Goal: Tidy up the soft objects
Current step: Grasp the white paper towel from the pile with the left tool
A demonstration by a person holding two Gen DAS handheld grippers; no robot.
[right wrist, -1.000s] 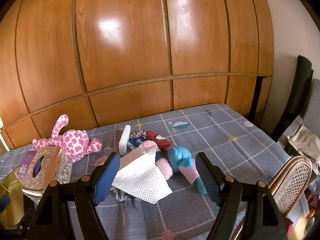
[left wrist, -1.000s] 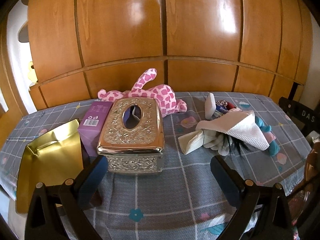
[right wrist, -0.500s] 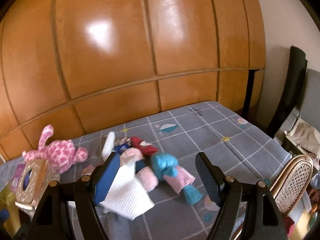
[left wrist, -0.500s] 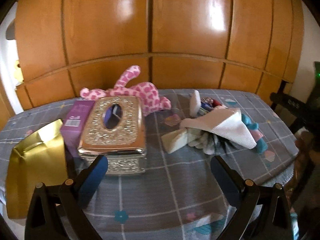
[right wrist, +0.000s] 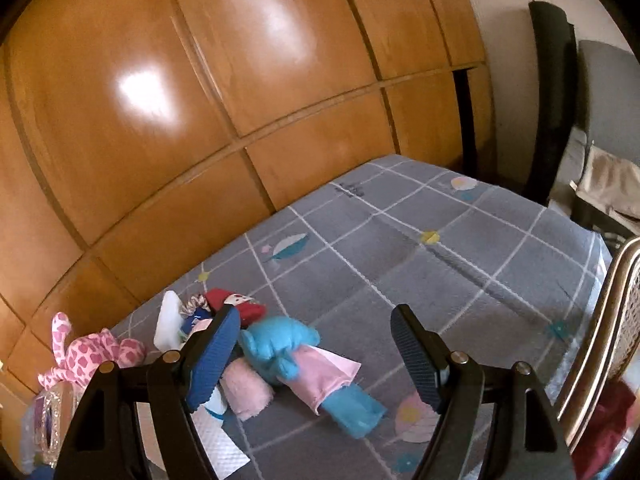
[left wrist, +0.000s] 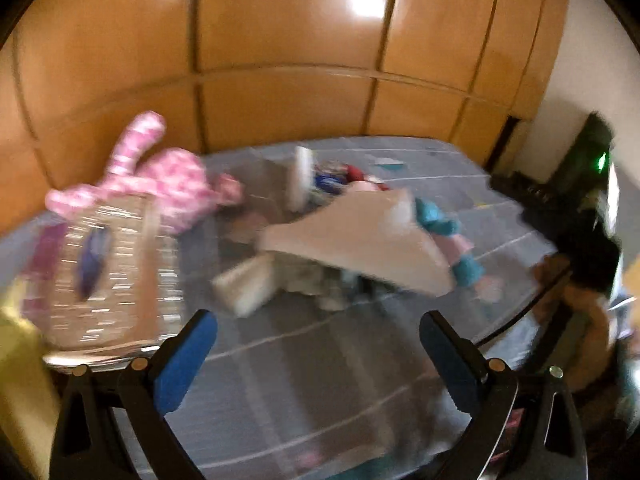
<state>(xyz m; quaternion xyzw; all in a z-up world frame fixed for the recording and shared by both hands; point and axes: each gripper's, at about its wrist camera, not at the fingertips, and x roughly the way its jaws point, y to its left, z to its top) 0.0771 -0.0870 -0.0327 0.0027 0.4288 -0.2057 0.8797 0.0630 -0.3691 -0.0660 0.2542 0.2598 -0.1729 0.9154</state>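
- Left gripper (left wrist: pixel 318 354): the fingers (left wrist: pixel 182 360) are spread wide and hold nothing; they hover above a bare stretch of the grey checked cloth (left wrist: pixel 304 392) covering the desk. This view is smeared by motion.
- Right gripper (right wrist: pixel 316 356): the fingers (right wrist: pixel 214 356) are likewise spread wide and empty, hanging above the cloth.
- Pile of soft objects (right wrist: pixel 256 356): in the right wrist view it lies at the left finger, partly hidden behind it. The blue doll in a pink dress (right wrist: pixel 298 364) reaches into the gap between the two fingers, beneath them; whether anything touches the finger cannot be told.
- Other pile members: a pink fluffy roll (right wrist: pixel 246 392) just beside the doll, a small red-capped figure (right wrist: pixel 234 304) behind it, an upright white pad (right wrist: pixel 168 320), and a white paper towel (right wrist: pixel 218 444) below the left finger.
- In the left wrist view the same pile lies beyond the fingertips, roughly between them, with the paper towel (left wrist: pixel 360 240) draped over its top.
- Pink spotted plush toy (left wrist: pixel 160 180): lies at the far left of the desk, apart from the pile, behind a silver tissue box (left wrist: pixel 108 272).
- Background: wooden panelled wall (right wrist: pixel 200 100); a wicker chair back (right wrist: pixel 616 320) at the desk's right edge.
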